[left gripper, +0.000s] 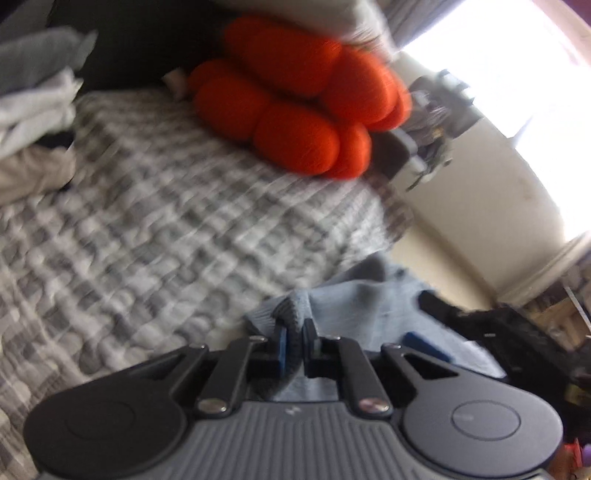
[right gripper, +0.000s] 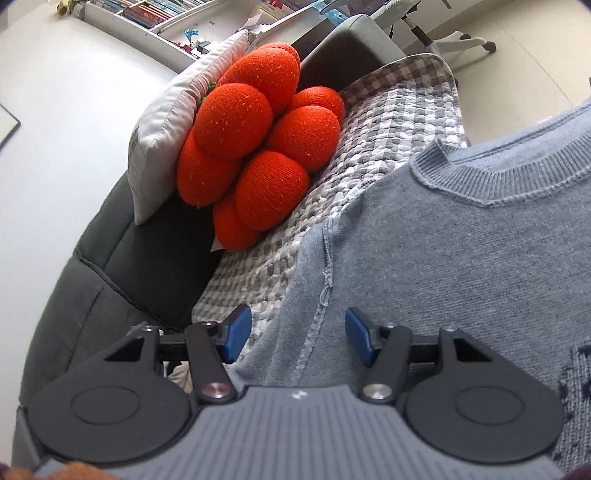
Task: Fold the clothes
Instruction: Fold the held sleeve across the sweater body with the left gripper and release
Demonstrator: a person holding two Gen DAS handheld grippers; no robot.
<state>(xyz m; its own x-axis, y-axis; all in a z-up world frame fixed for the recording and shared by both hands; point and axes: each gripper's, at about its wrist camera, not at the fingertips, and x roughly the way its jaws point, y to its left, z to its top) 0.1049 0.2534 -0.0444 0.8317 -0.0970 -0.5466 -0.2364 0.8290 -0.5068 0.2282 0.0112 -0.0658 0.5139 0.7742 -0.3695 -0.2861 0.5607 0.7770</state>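
Observation:
A light blue knit sweater (right gripper: pixel 461 258) lies on the grey-and-white checked blanket (right gripper: pixel 388 122) over the sofa seat, its ribbed collar (right gripper: pixel 498 177) facing away from me. In the left wrist view my left gripper (left gripper: pixel 293 332) is shut on a ribbed edge of the sweater (left gripper: pixel 362 306), with the fabric bunched between the blue pads. My right gripper (right gripper: pixel 297 332) is open just above the sweater's shoulder seam (right gripper: pixel 325 280). Its left pad is over the blanket and its right pad is over the knit, and nothing is pinched between them.
An orange knot cushion (right gripper: pixel 255 140) and a white pillow (right gripper: pixel 166 122) lean on the dark grey sofa back (right gripper: pixel 122 258). A pile of pale clothes (left gripper: pixel 33 110) sits at the blanket's far left. Beyond are an office chair (right gripper: pixel 436 33), shelves (right gripper: pixel 147 14) and beige floor (left gripper: pixel 461 221).

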